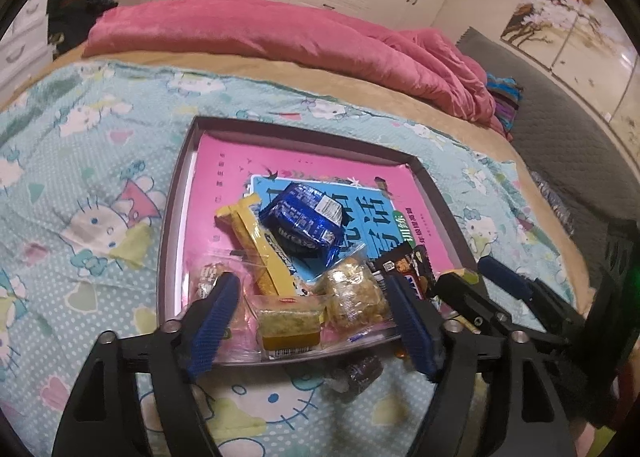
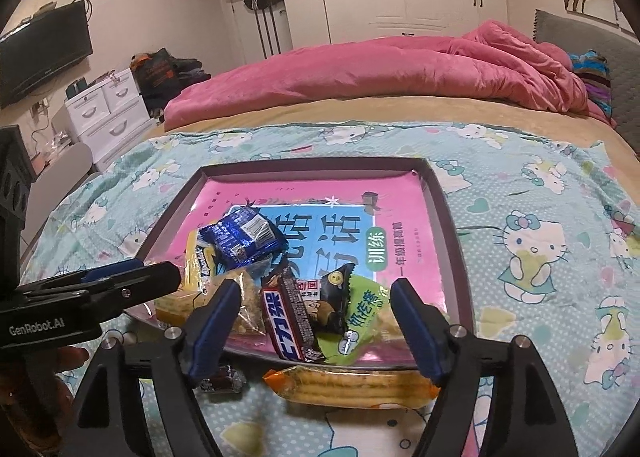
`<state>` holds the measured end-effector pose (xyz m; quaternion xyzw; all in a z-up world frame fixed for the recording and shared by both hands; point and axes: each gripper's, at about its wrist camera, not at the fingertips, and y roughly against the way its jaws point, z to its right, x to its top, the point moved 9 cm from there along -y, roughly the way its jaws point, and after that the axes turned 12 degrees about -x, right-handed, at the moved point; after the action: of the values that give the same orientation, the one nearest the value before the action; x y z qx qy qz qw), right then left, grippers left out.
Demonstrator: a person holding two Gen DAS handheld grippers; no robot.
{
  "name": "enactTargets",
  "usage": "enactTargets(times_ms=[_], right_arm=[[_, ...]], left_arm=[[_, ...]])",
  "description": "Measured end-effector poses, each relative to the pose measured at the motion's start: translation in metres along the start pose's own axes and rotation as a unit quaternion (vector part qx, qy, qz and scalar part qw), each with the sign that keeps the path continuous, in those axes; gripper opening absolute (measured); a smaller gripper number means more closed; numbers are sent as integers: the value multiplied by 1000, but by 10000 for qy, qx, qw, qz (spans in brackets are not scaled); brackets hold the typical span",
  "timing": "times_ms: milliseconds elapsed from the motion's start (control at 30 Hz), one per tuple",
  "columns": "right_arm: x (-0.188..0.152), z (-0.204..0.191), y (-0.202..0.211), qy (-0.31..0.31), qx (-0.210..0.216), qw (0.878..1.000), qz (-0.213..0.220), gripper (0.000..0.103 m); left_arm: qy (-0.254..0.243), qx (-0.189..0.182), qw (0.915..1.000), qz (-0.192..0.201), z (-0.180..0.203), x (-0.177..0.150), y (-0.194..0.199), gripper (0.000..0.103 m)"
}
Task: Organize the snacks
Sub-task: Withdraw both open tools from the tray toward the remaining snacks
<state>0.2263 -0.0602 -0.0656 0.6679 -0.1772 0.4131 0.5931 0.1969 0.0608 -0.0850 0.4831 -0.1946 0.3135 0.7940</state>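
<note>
A dark-rimmed tray (image 1: 172, 193) (image 2: 444, 201) with a pink and blue book in its base lies on the bed. In it are a blue cookie pack (image 1: 304, 217) (image 2: 240, 237), a yellow bar (image 1: 260, 253), a clear-wrapped yellow cake (image 1: 288, 325), a crumbly snack (image 1: 352, 293), a Snickers bar (image 2: 292, 321) and a green packet (image 2: 356, 321). A biscuit pack (image 2: 352, 383) and a small dark candy (image 1: 360, 371) (image 2: 220, 379) lie on the sheet in front of the tray. My left gripper (image 1: 316, 321) is open over the tray's near edge. My right gripper (image 2: 316, 331) is open above the biscuit pack.
The bed has a Hello Kitty sheet (image 2: 540, 257) and a pink duvet (image 2: 400, 69) at the back. A grey headboard (image 2: 580, 29) is at right. White drawers (image 2: 108, 109) and a TV (image 2: 44, 53) stand at left.
</note>
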Motion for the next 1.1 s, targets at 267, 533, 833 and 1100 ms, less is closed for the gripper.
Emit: enactTargets(times_ms=[267, 533, 833, 1100], right_arm=[[3, 13, 10, -99, -121, 9998, 130, 80], [3, 22, 24, -135, -157, 9995, 227, 81], [-5, 34, 38, -68, -221, 9994, 253, 82], [-14, 46, 45, -85, -308, 9992, 233, 82]], left_arm=[[-67, 1, 10000, -14, 7, -4, 6, 81], [-99, -30, 9999, -58, 14, -10, 11, 81], [-135, -3, 9999, -80, 18, -18, 20, 81], [-140, 69, 9998, -111, 17, -26, 28, 81]])
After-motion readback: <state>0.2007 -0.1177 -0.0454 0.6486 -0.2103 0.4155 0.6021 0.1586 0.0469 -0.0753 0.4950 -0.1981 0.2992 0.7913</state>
